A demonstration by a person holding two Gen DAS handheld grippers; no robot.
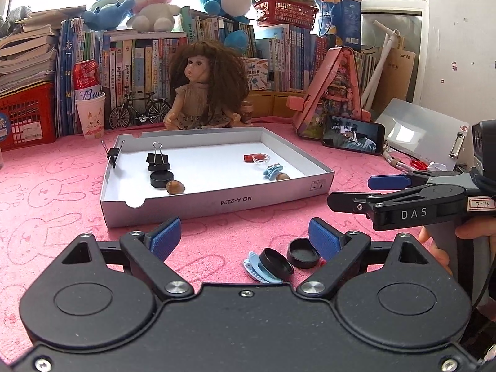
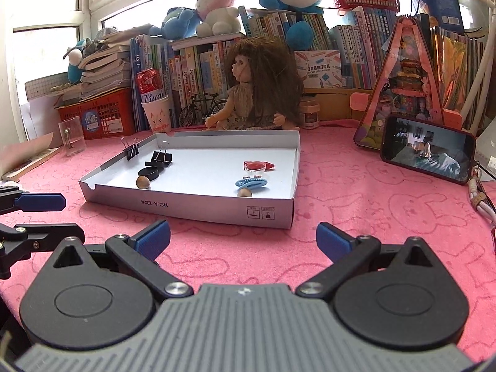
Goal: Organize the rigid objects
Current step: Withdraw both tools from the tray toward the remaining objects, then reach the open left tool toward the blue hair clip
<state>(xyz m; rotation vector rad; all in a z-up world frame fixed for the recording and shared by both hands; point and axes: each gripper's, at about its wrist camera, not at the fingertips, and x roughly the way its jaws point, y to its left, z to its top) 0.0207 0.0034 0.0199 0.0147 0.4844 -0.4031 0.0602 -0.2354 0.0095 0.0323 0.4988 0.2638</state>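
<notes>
We see both the left gripper (image 1: 245,237) and right gripper (image 2: 243,238) released. Two black caps (image 1: 302,252) and a blue hair clip (image 1: 259,271), partly hidden, lie outside the white tray (image 1: 217,206).

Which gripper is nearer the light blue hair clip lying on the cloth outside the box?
Left. The left gripper is open directly over the hair clip, which lies between its fingers. The right gripper is open, off to the clip's right and farther away.
</notes>
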